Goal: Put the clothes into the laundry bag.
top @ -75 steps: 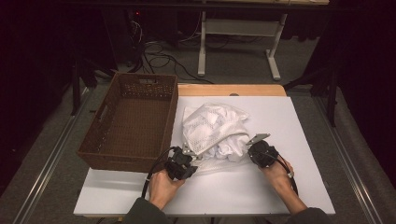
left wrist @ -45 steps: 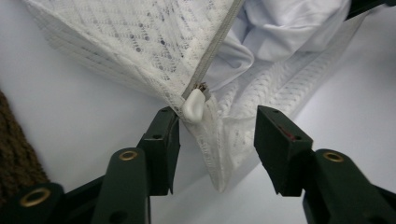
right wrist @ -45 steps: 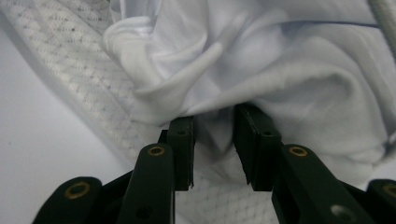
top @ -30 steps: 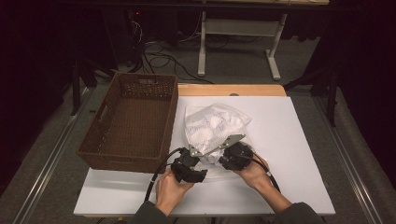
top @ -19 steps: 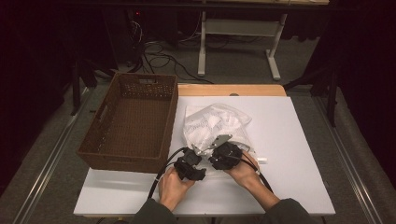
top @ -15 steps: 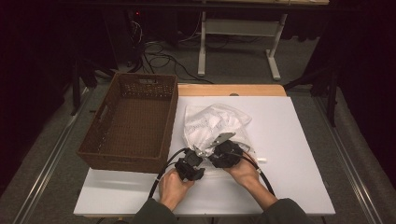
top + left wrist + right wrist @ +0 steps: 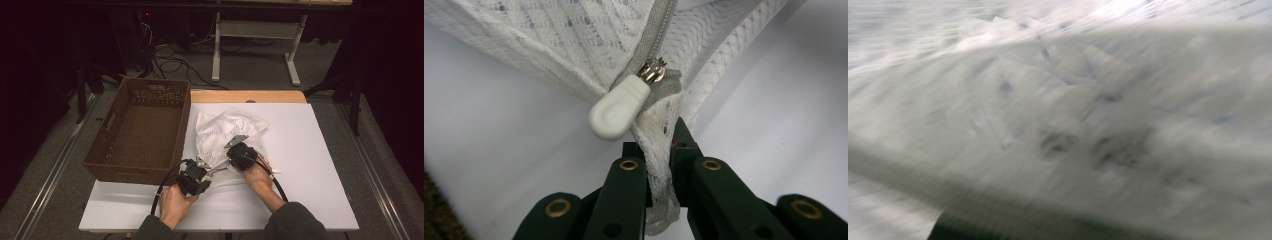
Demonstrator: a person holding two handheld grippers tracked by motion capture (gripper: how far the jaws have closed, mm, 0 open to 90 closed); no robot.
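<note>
A white mesh laundry bag (image 7: 225, 131) lies on the white table (image 7: 315, 165) to the right of the basket. In the left gripper view my left gripper (image 7: 659, 150) is shut on a bunched end of the mesh (image 7: 656, 125), just below the white zipper pull (image 7: 616, 107) and its metal slider. From above, the left gripper (image 7: 204, 171) sits at the bag's near edge. My right gripper (image 7: 235, 160) rests close beside it on the bag. Its jaws have just been closing. Blurred mesh (image 7: 1063, 125) drapes over its view and hides the jaws.
A dark brown wicker basket (image 7: 130, 172) stands empty on the table's left side, its long wall next to the bag. Bare white table lies to the right of the bag and along the near edge. Black cables trail from both grippers toward the person.
Both hands have come together at the bag's near edge, the right one moving left. The left gripper has taken hold of the mesh by the zipper.
</note>
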